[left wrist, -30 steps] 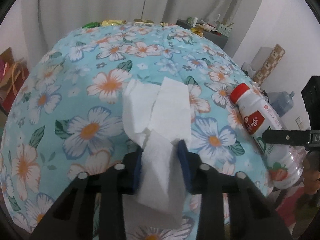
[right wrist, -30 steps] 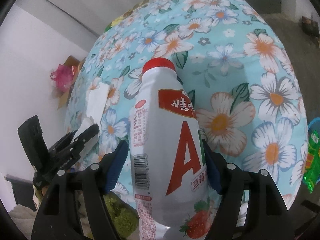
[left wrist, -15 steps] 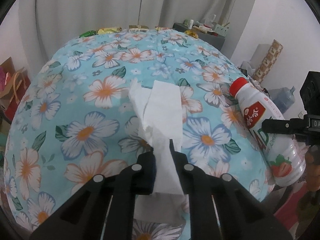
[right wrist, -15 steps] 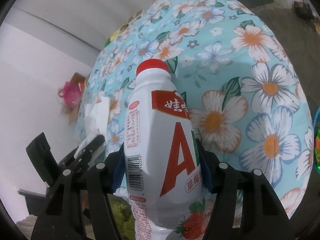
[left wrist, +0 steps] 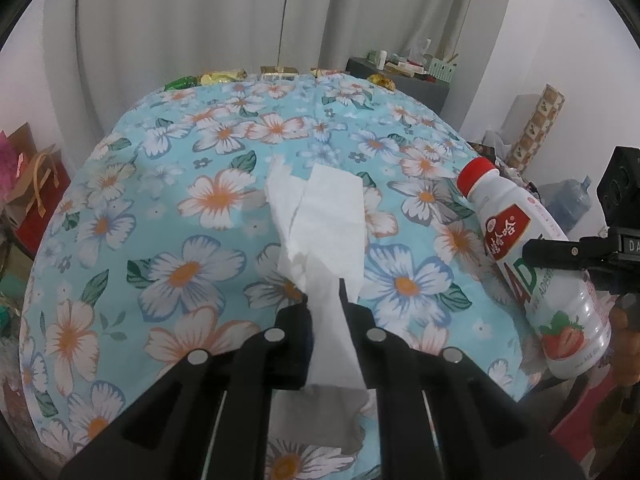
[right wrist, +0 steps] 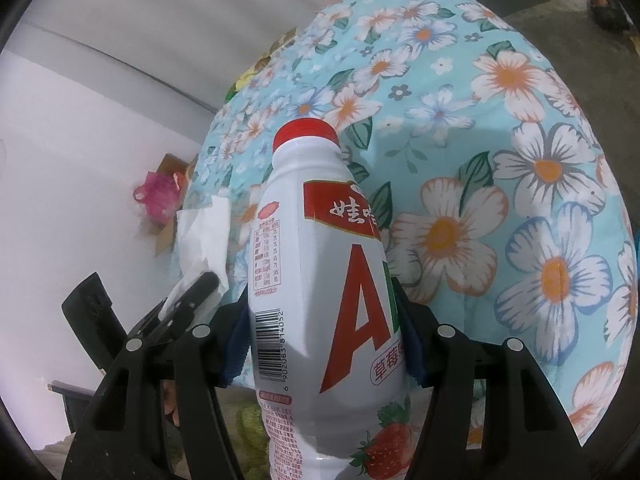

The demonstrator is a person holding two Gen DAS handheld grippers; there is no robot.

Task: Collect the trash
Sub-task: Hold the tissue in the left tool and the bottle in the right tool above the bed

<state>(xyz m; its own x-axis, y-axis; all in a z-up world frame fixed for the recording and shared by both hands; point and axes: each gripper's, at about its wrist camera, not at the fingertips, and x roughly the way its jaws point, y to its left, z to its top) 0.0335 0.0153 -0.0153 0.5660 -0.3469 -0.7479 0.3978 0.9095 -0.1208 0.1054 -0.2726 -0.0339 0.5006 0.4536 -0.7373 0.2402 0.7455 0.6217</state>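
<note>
Floral tablecloth (left wrist: pixel 192 216), light blue, over a round table; grey curtains (left wrist: pixel 200 20) behind. Strawberry drink bottle (right wrist: pixel 320 280), red-capped, clamped at mid-body by the right gripper (right wrist: pixel 324 344), clear of the cloth. White tissue (left wrist: pixel 324 236), pinched between the closed jaws of the left gripper (left wrist: pixel 326 304). Both pieces collected, neither binned; no bin visible. Candy wrappers (left wrist: pixel 224 77) remain at the far edge. Path unobstructed.
</note>
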